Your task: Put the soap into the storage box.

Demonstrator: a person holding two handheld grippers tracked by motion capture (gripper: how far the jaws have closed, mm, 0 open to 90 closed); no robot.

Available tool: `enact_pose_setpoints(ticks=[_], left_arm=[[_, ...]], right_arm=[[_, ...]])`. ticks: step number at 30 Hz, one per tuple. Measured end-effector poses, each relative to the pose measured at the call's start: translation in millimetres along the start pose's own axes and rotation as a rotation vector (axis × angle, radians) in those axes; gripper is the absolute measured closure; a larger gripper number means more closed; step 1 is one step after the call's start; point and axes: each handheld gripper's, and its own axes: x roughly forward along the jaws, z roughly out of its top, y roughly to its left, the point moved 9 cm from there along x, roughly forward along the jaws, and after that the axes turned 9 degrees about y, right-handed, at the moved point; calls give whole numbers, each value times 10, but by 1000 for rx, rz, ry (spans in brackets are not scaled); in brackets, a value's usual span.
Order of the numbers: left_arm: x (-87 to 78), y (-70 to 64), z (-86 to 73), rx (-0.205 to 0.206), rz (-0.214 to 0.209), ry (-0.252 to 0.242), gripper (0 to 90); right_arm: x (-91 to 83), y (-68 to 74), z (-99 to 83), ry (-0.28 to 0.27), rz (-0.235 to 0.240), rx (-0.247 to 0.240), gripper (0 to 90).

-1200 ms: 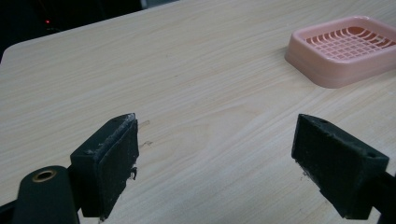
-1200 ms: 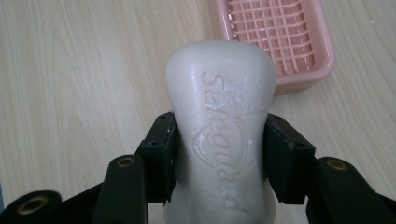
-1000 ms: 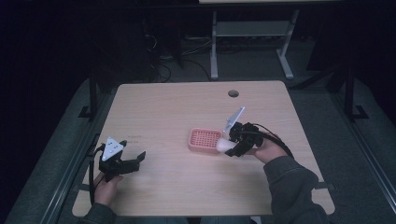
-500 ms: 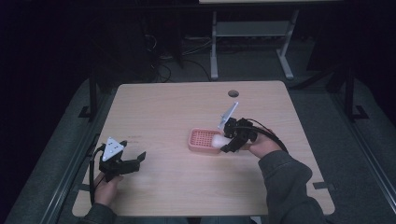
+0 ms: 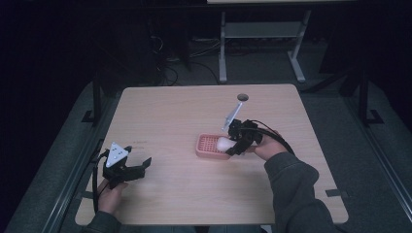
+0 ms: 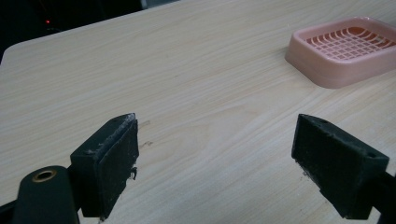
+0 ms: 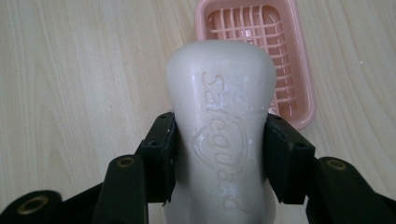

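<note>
Dark surroundings frame a pale wood-grain desk (image 5: 184, 111) seen from above, with metal furniture legs on the floor behind it. At the near left edge, the left claw (image 5: 127, 169) is held low over the desk, its jaws spread wide with nothing between them, apparently parked out of the way. Right of centre sits a pink rectangular plastic soap dish with a grid floor (image 5: 210, 147), lying empty. Just over its right end, the right claw (image 7: 219, 156) is clamped on a white oblong bar of soap with embossed lettering (image 7: 222, 135), gripped across its narrow waist, probably so it cannot slip. The bar's long axis runs along the jaws, its rounded free end pointing toward the dish, seemingly for placement inside.
</note>
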Motion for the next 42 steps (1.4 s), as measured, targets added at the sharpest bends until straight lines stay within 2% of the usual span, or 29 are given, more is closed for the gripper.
enact_pose_setpoints(ticks=[7, 21, 24, 26, 34, 42], left_arm=[[1, 7, -3, 1, 1, 2, 141], [-4, 11, -4, -5, 0, -1, 141], [-5, 9, -4, -6, 0, -1, 141], [-7, 7, 0, -8, -2, -2, 141], [-8, 6, 1, -6, -3, -2, 141], [-1, 9, -3, -5, -4, 0, 141]], right_arm=[[-4, -38, 80, -5, -1, -5, 488], [90, -116, 263, 18, -6, -22, 488], [109, -121, 300, 16, 4, -19, 488], [129, -128, 317, 35, 0, -33, 488], [156, -183, 416, 42, -6, -30, 488], [277, -236, 456, 65, -6, -21, 487]])
